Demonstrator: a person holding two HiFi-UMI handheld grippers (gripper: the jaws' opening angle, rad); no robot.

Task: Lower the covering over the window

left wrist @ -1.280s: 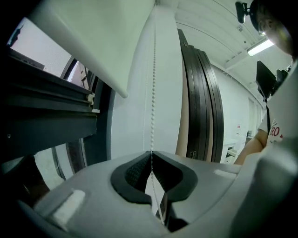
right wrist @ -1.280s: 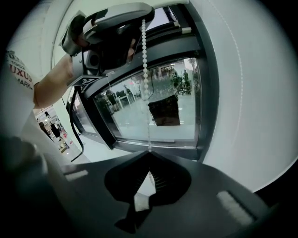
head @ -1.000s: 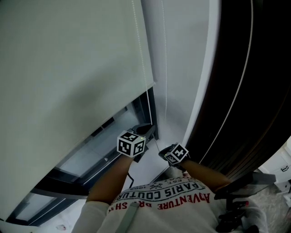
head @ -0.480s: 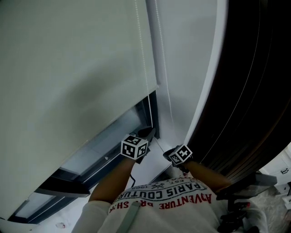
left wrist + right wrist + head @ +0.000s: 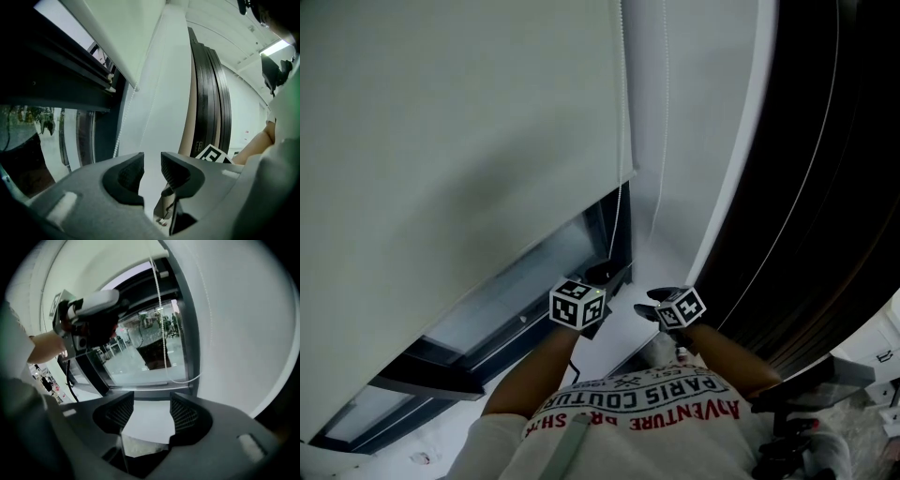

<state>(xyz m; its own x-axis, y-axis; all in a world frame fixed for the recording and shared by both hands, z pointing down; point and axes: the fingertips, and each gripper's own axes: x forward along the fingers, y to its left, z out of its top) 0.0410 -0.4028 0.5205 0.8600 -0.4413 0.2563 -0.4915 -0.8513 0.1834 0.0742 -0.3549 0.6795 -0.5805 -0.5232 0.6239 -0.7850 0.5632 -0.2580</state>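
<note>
White wall (image 5: 698,112) fills the middle of the head view, with a dark curved panel (image 5: 825,187) at its right and the window at its left. The roller blind (image 5: 441,141) covers the upper and larger part of the window. Its lower edge runs slanting across the picture, and under it a strip of window glass (image 5: 520,300) is uncovered inside the dark window frame (image 5: 617,234). The bead chain (image 5: 161,319) hangs down beside the right edge of the blind, in front of the glass, and its lowest part bends in a loop toward the wall.

The left tool (image 5: 152,161) is held low in front of the frame. Its 2 jaws have just been opening and stand apart with a narrow gap. Nothing is between them, and the chain hangs beyond them without touching the pads. The right tool (image 5: 151,404) is just beside it, nearer to the wall. Its 2 jaws have also just been opening and stand wide apart. Only the white sill (image 5: 150,420) shows through the gap, and the loop of the chain lies above and beyond the jaws, apart from them. Both forearms reach out from the person's white printed shirt (image 5: 637,403).
</note>
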